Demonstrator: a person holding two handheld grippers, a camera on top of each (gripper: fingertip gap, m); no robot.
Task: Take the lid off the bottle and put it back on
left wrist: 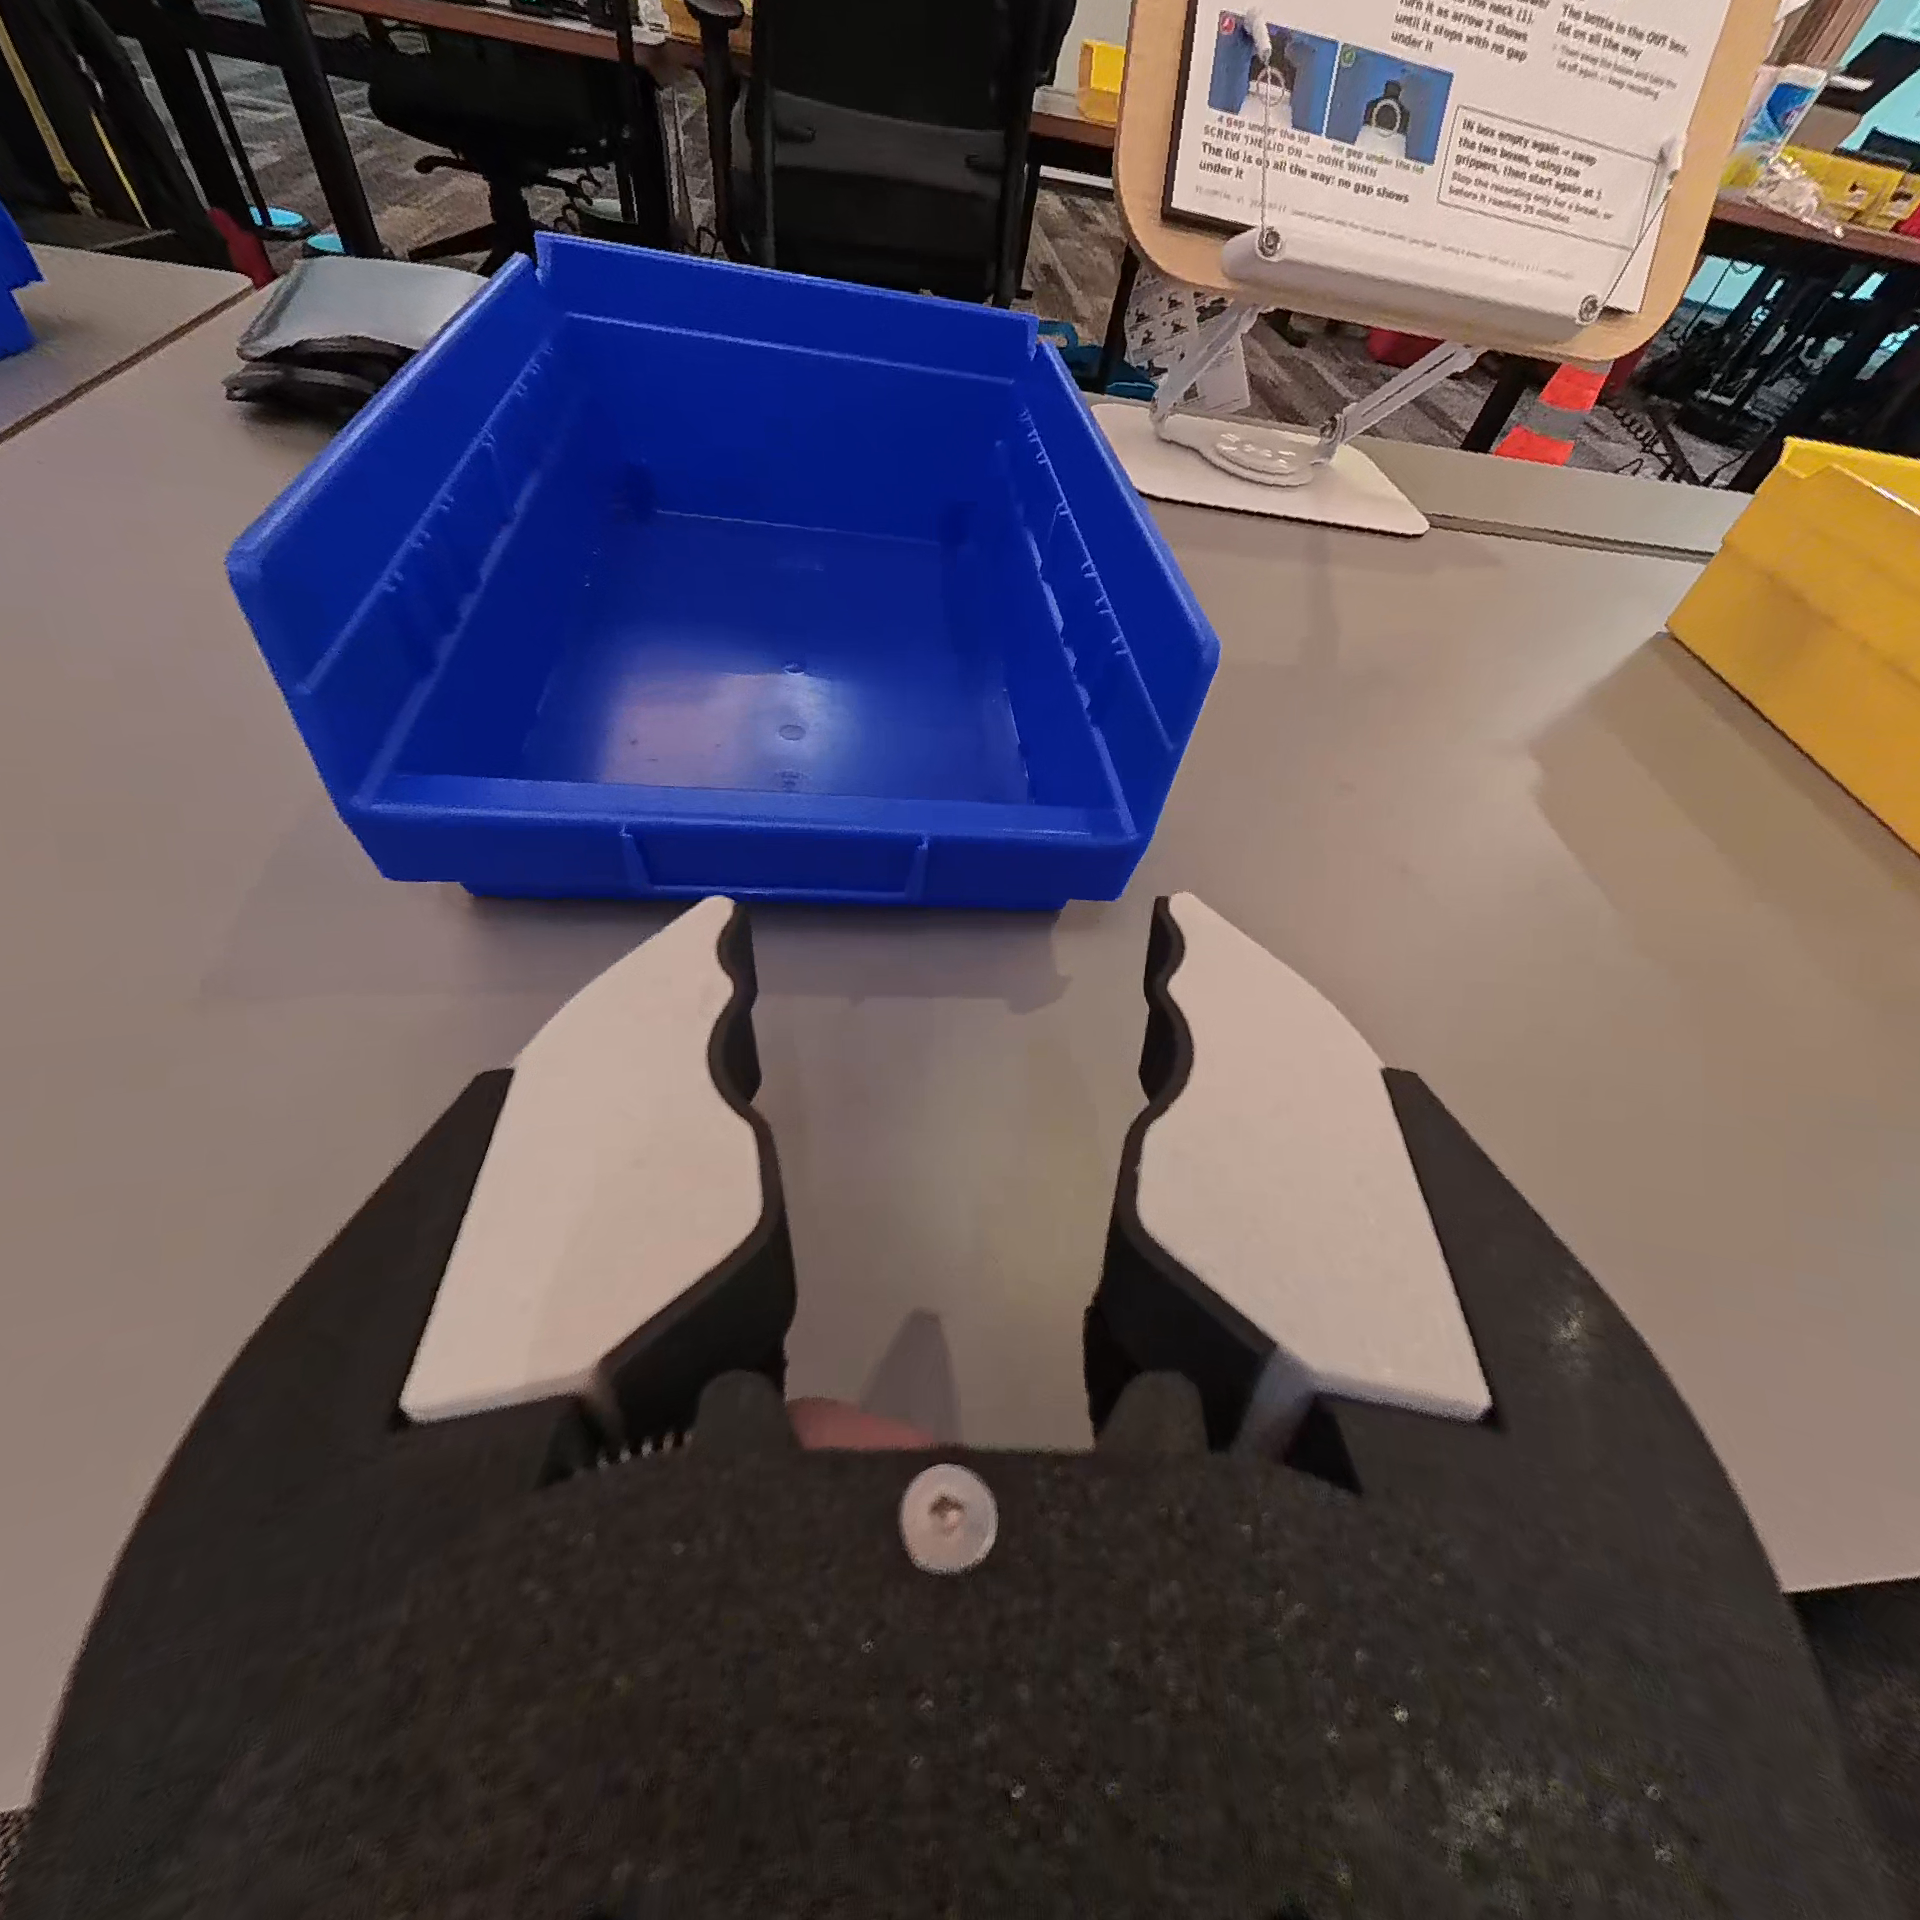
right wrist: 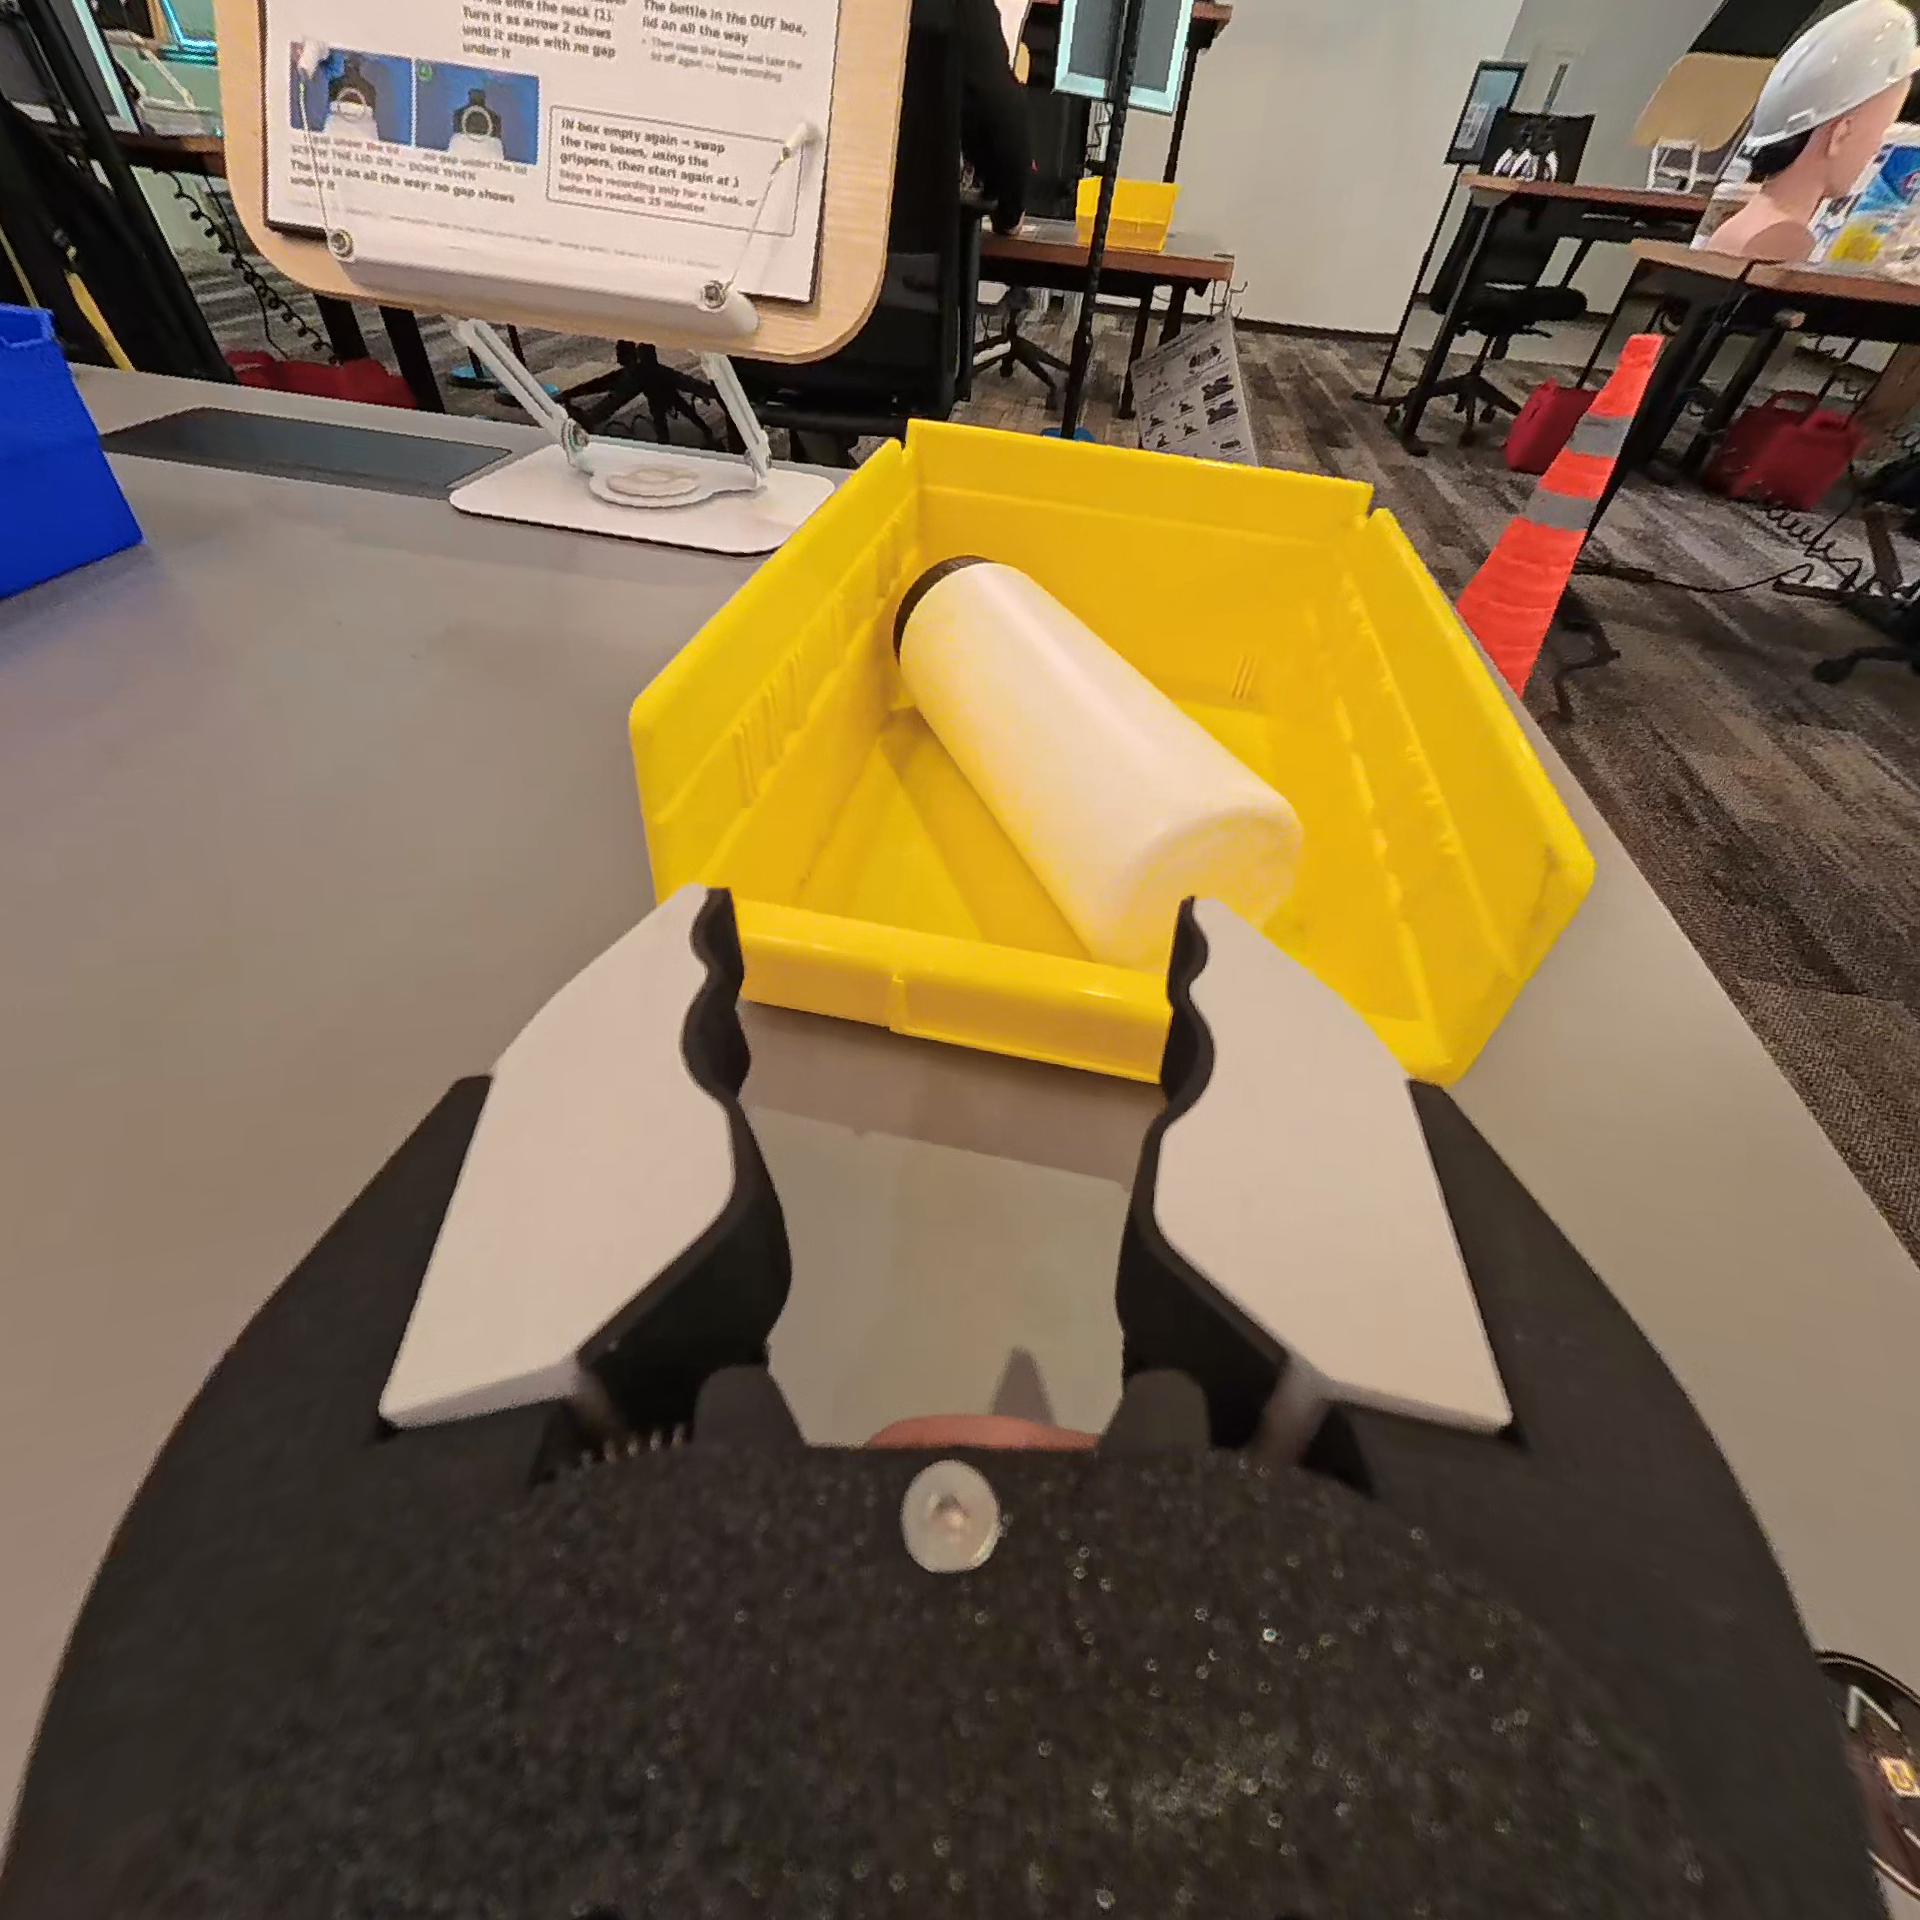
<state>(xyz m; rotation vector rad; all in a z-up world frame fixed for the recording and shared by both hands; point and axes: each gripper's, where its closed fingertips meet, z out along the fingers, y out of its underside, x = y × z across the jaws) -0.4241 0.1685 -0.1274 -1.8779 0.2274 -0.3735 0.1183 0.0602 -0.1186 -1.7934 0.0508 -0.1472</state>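
Note:
A white bottle (right wrist: 1081,764) lies on its side in a yellow bin (right wrist: 1475,831), its black lid (right wrist: 930,592) screwed on and pointing to the far left. My right gripper (right wrist: 956,925) is open and empty, just in front of the bin's near wall, above the grey table. My left gripper (left wrist: 951,920) is open and empty, just in front of a blue bin (left wrist: 312,582) with nothing in it. The bottle does not show in the left wrist view.
A wooden board with an instruction sheet stands on a white stand behind the bins (left wrist: 1423,156) (right wrist: 561,156). The yellow bin's corner (left wrist: 1829,623) shows at right in the left view; the blue bin's corner (right wrist: 52,468) at left in the right view. The table edge (right wrist: 1704,987) runs close right of the yellow bin. An orange cone (right wrist: 1548,530) stands on the floor.

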